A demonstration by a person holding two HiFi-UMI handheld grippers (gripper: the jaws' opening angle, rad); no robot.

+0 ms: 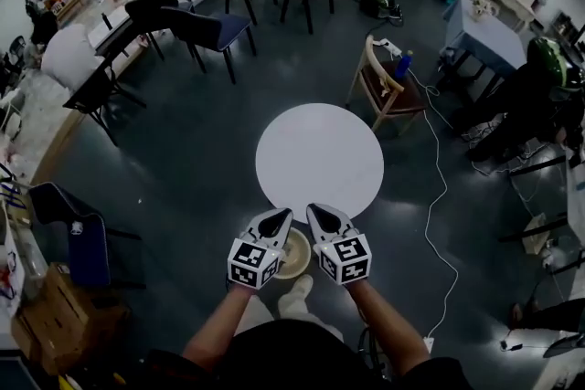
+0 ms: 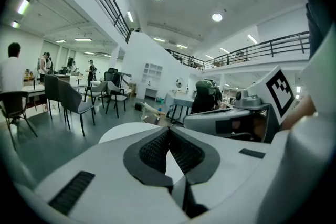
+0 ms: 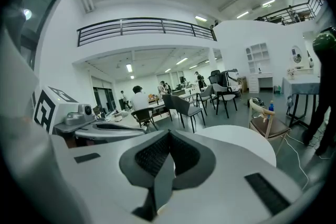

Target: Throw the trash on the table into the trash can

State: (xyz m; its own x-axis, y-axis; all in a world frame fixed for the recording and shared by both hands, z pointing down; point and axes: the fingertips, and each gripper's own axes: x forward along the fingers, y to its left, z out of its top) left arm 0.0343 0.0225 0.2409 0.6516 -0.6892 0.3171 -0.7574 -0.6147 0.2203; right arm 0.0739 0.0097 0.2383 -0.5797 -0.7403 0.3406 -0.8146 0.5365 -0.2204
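1. left gripper (image 1: 281, 215) is clenched, its pads (image 2: 155, 150) meeting at the tips.
2. right gripper (image 1: 313, 209) is clenched the same way, pads (image 3: 152, 157) tip to tip.
3. the round white table (image 1: 319, 158) lies just ahead of both sets of fingertips.
4. the trash can (image 1: 295, 257) sits below and behind the fingertips, between the two grippers.

You're holding left gripper (image 1: 278, 216) and right gripper (image 1: 316, 212) side by side at the table's (image 1: 319, 158) near edge; trash can (image 1: 296, 255) is sitting under them, chair (image 1: 384, 87) standing beyond the table, right
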